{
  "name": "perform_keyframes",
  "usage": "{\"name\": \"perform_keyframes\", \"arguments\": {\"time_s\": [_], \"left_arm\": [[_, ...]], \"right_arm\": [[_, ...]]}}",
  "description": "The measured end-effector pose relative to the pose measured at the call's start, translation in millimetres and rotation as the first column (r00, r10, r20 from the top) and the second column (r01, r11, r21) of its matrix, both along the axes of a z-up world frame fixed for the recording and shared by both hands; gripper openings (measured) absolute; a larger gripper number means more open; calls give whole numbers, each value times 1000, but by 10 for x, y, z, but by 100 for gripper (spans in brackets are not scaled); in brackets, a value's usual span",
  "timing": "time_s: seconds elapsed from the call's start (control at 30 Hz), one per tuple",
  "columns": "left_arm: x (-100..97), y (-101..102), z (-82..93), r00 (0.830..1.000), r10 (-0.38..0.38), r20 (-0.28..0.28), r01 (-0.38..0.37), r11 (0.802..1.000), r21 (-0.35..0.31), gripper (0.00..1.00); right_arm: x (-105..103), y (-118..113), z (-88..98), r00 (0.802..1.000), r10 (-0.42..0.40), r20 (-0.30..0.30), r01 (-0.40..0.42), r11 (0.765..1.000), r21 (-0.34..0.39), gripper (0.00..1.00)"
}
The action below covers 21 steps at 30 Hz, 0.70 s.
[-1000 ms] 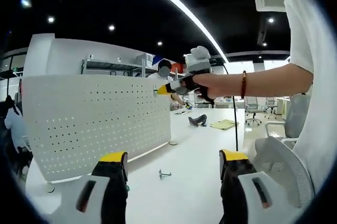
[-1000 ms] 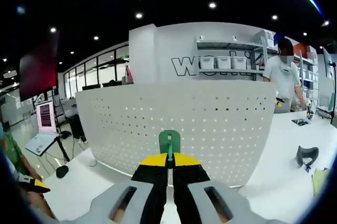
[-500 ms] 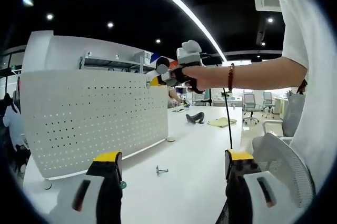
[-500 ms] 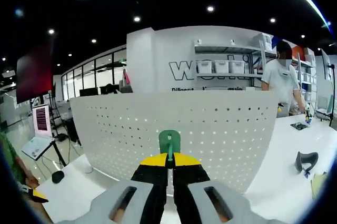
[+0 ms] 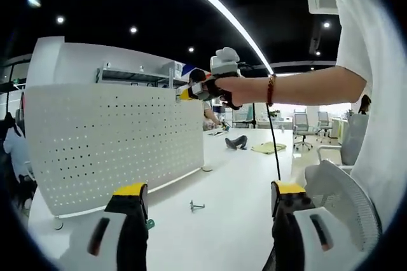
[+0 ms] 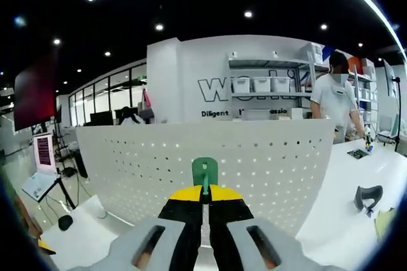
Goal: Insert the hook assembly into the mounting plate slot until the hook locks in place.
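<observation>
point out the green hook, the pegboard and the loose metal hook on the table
green hook (image 6: 205,170), right gripper view, its rounded head.
pegboard (image 5: 114,144), left gripper view, mid perforated face.
loose metal hook (image 5: 196,206), left gripper view, its shaft.

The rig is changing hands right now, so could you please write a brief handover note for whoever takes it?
Right gripper: shut on the green hook, held up in front of the white pegboard, near its top edge in the left gripper view.
Left gripper: open, holding nothing, low over the table.
A small metal hook lies on the table by the pegboard's foot.
Done: green hook picked up and brought to the board.
Left: insert it into a slot until it locks.
</observation>
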<state>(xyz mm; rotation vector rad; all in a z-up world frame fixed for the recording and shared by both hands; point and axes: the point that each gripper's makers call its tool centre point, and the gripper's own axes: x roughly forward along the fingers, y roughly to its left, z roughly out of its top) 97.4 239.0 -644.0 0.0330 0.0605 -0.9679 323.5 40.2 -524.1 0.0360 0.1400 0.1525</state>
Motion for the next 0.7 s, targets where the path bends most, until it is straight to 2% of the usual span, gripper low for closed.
{"name": "perform_keyframes", "arguments": {"time_s": [0.7], "left_arm": [[45,35,-78,1000,5,-22,-5,1000,19,83]], "right_arm": [[250,-123,12,1000,-19,-6,19,1000,-8,1]]}}
